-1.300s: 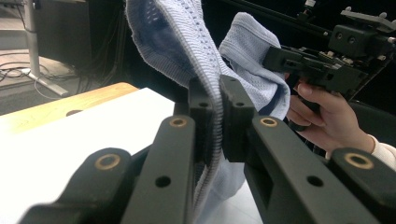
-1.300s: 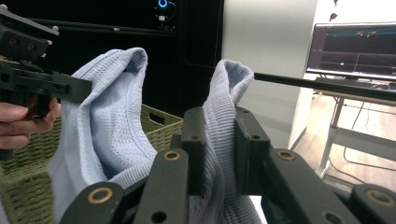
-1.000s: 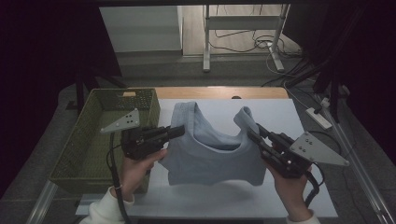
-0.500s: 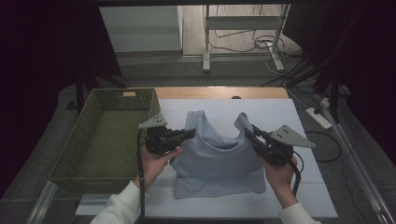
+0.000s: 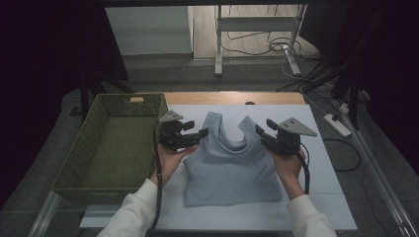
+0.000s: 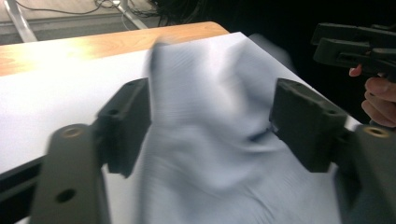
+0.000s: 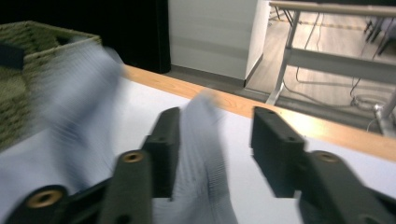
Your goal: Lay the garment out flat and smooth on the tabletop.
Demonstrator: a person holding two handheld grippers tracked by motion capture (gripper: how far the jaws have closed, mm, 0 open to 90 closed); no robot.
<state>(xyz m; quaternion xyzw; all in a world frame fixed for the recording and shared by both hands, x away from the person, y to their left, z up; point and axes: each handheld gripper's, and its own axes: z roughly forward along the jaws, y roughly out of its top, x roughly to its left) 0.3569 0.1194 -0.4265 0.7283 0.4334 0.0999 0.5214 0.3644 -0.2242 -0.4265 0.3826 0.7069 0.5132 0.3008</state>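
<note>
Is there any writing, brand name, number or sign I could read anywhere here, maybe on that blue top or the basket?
None can be read. The pale blue sleeveless fabric top shows no print or tag, the green woven basket bears only a blank tan patch on its far rim, and the black tools carry no legible marking.

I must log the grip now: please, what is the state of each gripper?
Left gripper: jaws just opened, the vest lies between them, not pinched.
Right gripper: jaws just opened, a vest strap between them, released.

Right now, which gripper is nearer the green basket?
Left. The left gripper is just beside the green basket's right wall, at the top's left strap; the right gripper is across the top, at its right strap.
</note>
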